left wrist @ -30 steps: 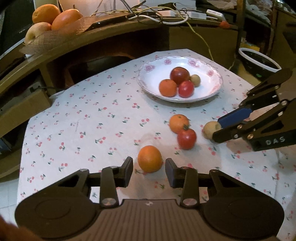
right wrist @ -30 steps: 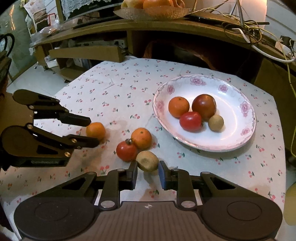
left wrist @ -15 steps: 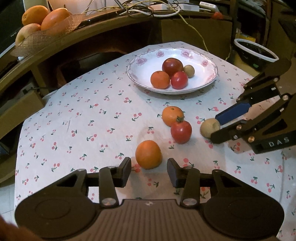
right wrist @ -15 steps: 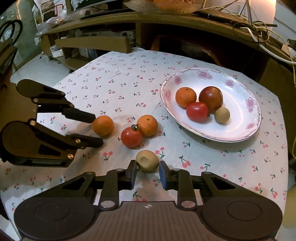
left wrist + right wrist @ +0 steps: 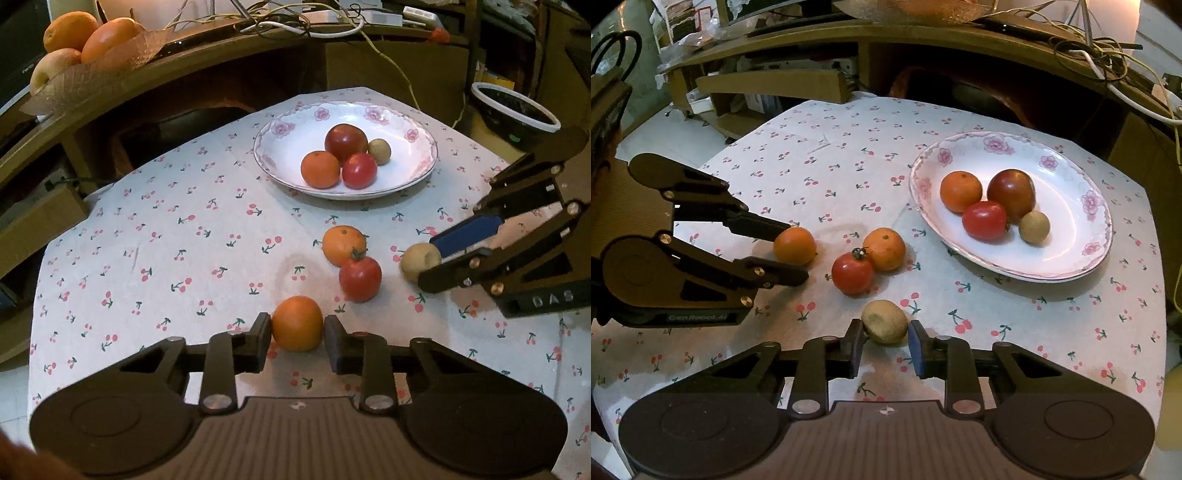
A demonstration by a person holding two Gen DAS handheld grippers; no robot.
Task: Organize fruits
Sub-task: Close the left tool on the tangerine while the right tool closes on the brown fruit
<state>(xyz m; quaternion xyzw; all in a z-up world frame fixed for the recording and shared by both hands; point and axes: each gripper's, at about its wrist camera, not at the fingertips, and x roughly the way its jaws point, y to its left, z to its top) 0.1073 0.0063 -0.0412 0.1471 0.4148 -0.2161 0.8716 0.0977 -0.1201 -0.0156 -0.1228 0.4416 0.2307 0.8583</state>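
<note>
My left gripper has its jaws closing, and both pads press the sides of an orange on the cherry-print tablecloth. My right gripper is shut on a small brown fruit that rests on the cloth. Between them lie a loose orange and a tomato, touching each other. The white flowered plate further back holds an orange, a dark red apple, a tomato and a small brown fruit. The right wrist view shows the left gripper around its orange.
A curved wooden shelf behind the table carries a basket of fruit and tangled cables. A dark bowl with a white rim stands beyond the table's right corner. The table's edges drop to the floor at left and front.
The left jaws stood open around the orange and have closed onto it. The right gripper keeps its hold on the brown fruit, which now lies clear of the tomato.
</note>
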